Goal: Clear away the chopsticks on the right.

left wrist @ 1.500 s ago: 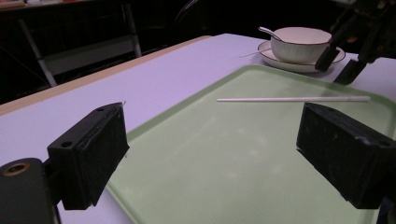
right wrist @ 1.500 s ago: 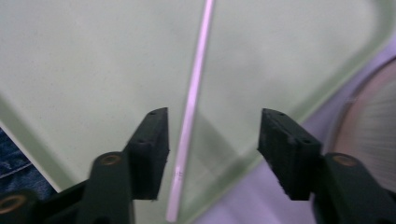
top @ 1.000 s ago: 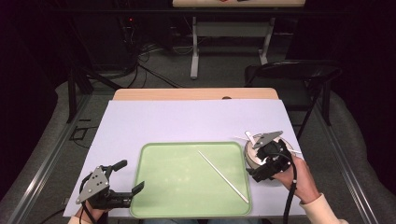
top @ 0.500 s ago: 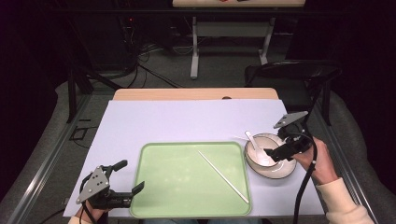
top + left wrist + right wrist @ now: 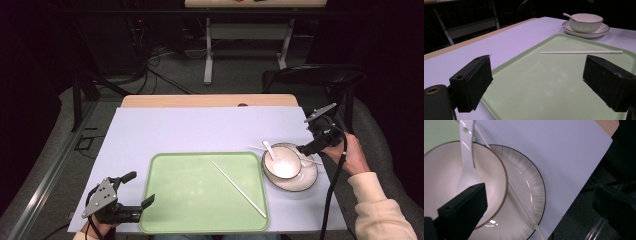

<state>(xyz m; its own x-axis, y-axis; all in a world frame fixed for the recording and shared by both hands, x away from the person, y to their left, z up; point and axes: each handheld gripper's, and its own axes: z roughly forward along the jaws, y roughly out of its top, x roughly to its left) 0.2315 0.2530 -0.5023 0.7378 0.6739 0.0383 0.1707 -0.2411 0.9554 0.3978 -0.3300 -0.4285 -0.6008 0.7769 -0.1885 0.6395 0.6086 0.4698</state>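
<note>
A white chopstick point(image 5: 239, 189) point(image 5: 581, 52) lies slantwise on the pale green tray point(image 5: 190, 200) point(image 5: 529, 90). Right of the tray, a white bowl point(image 5: 282, 162) point(image 5: 446, 180) point(image 5: 586, 22) holding a white spoon point(image 5: 270, 150) point(image 5: 466, 157) sits on a dark-rimmed plate point(image 5: 305, 180) point(image 5: 524, 192). A second chopstick point(image 5: 524, 207) point(image 5: 560, 26) rests across the plate beside the bowl. My right gripper point(image 5: 311, 140) point(image 5: 539, 195) hangs open above the plate's right rim, holding nothing. My left gripper point(image 5: 139, 189) point(image 5: 541, 80) stands open at the tray's near left corner, nothing between its jaws.
A lavender cover point(image 5: 200, 130) point(image 5: 554, 145) spreads over the table, whose right edge runs close past the plate. A dark chair point(image 5: 310, 80) stands beyond the far right corner, and a white frame table point(image 5: 245, 30) stands farther back.
My right gripper has moved from over the bowl to the right and away from the person, now past the plate's right rim. The left gripper has stayed put.
</note>
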